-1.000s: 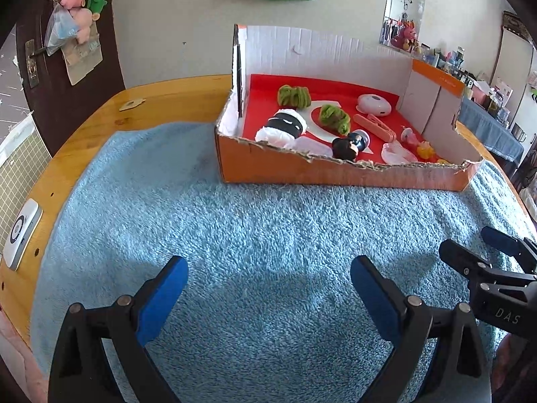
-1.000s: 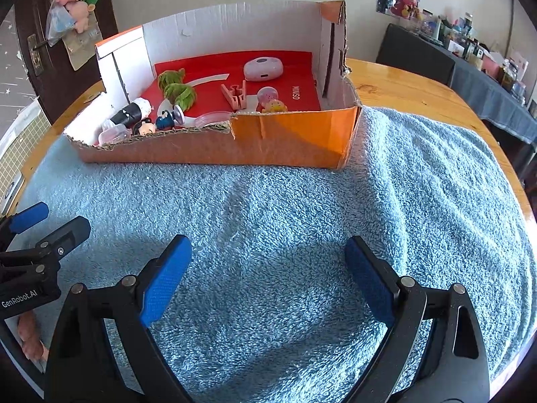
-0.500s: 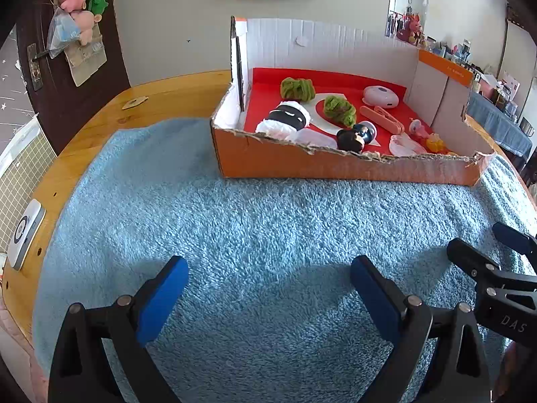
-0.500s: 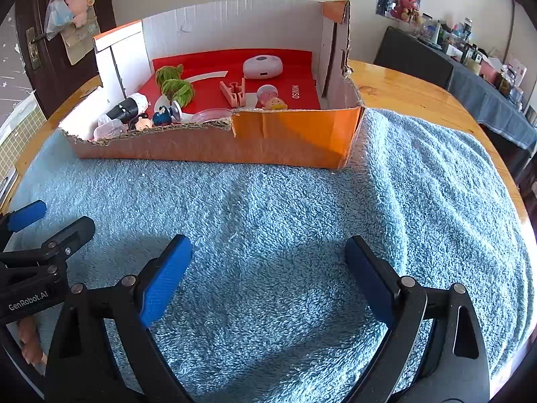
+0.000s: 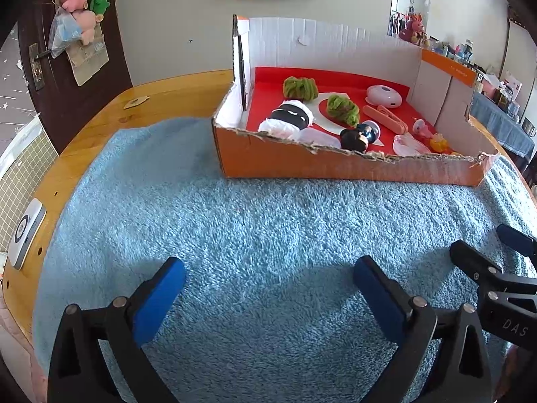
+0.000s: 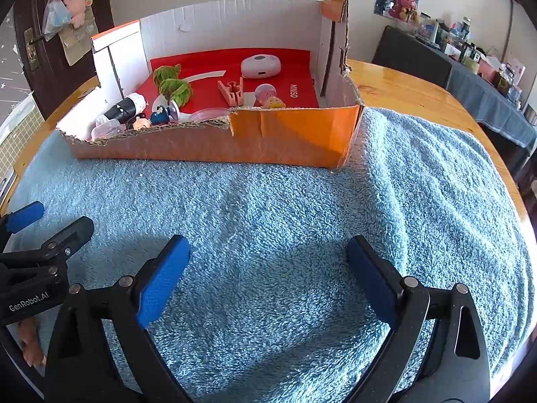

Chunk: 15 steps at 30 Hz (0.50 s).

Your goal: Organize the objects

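Cardboard box [image 5: 349, 168], orange outside, white walls, red lining, sits on a blue towel [image 5: 268, 228] at the far side of a round wooden table [image 5: 100, 124]. Front wall cut low with a ragged edge.

Contents, seen from the left wrist view: two green yarn bundles [image 5: 300, 88], one toward the back, the other nearer centre; a black-and-white roll [image 5: 290, 119] near the left front corner; a dark-haired figurine [image 5: 352, 139] against the front wall, with a small blue figurine [image 5: 368, 131] touching it; a pink clip [image 5: 386, 119] lying flat mid-box; a white oval case [image 5: 383, 95] toward the back right; a small pink-and-yellow toy [image 5: 433, 137] at front right; clear plastic pieces [image 5: 407, 144] just beside it. All lie inside the box; the towel in front is bare.

Left gripper [image 5: 268, 283]: jaws wide, nothing between the blue pads [image 5: 157, 299], hanging above the towel well short of the box.

Right gripper [image 6: 268, 268]: jaws opening, near their widest, only towel between them. Also well short of the box, angled down.

Each gripper shows at the edge of the other's view, side by side. A fingertip [image 6: 28, 342] shows under the left gripper's body in the right wrist view.

A white device [image 5: 25, 231] lies on the table's left edge, off the towel.
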Motion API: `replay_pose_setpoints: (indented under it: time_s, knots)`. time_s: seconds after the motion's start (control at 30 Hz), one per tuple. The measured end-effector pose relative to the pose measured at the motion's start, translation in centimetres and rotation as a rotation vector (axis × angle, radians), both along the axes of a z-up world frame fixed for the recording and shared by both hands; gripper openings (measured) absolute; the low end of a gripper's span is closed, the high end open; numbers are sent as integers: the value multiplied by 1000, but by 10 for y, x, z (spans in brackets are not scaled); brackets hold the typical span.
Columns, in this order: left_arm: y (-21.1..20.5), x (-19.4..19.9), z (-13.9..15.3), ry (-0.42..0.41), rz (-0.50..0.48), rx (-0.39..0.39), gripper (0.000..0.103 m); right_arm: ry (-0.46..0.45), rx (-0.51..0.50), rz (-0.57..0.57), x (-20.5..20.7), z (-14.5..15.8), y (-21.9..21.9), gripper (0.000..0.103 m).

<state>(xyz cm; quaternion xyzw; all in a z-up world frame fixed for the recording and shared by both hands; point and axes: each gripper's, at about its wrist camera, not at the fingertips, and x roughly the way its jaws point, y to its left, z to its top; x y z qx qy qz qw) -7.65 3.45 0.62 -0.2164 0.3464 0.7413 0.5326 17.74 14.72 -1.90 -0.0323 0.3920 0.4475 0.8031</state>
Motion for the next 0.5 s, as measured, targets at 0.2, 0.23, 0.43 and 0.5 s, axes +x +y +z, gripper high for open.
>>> replay_pose_setpoints:
  time_s: [0.2,0.23,0.43,0.5]
  knots:
    - [0,-1,0,-10,-3,-1,103,4,-5,3,1,-1,-3,103]
    - [0,-1,0,-10,-4,-1,103,3,-5,1,0,-1,-4,103]
    - [-1,-2,0,-8,-6,-4,103,11,-4,-24,2,-2,-6,103]
    - [-1,-3,0,-9,-3,-3,103,10,-5,-24,3,-2,-7,103]
